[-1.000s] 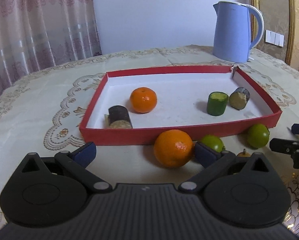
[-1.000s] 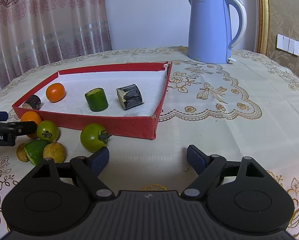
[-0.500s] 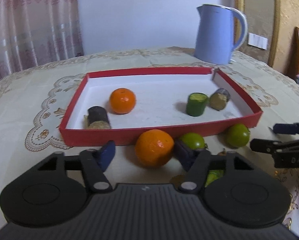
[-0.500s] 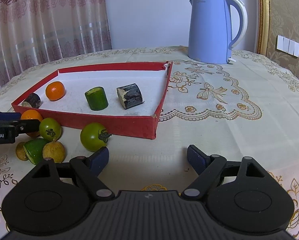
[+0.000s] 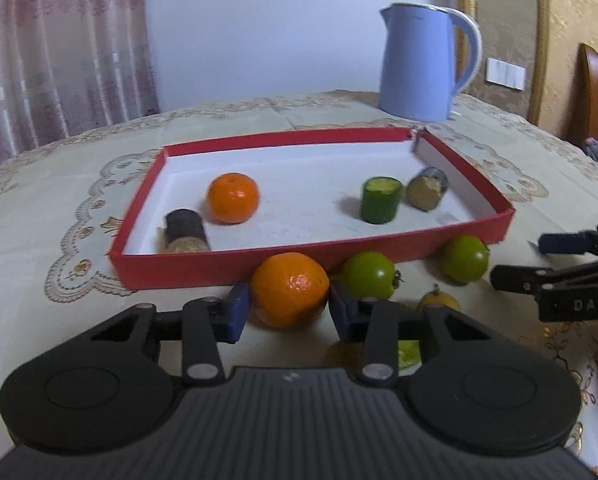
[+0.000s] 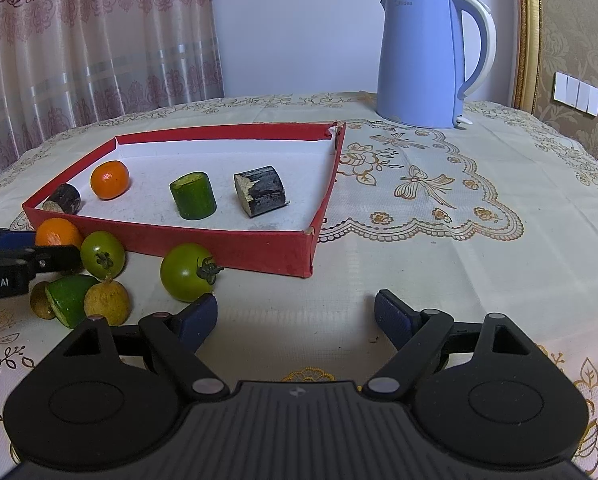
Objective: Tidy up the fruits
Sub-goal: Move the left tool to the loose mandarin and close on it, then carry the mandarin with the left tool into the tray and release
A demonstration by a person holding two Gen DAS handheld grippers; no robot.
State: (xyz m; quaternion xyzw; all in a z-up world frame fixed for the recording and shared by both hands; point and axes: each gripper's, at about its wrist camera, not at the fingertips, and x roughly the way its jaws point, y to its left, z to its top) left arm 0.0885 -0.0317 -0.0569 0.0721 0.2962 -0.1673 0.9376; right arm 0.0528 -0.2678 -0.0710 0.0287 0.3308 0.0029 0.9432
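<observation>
The fingers of the left gripper have just been closing, and now the two blue pads sit against both sides of the orange, which rests on the desk just in front of the red tray. A second ago the same fingers stood wide apart around this fruit. I judge that the grasp is made or almost made, so the next step is probably to lift the orange over the front wall of the tray.

The right gripper has its fingers wide apart with nothing between them. It hovers over bare cloth, in front of the right corner of the tray.

Outside the tray, in front of its front wall, two green tomatoes lie just beside the orange. Nearer to the camera than them are two small yellow-brown fruits and a cut green piece.

Inside the tray there are four things: a small orange and a dark cylinder piece near its left side, then a green cylinder piece and a second dark piece near its right side. Behind the tray stands a blue kettle. Most loose fruits are not yet in the tray, so the task seems to be in an early part.
</observation>
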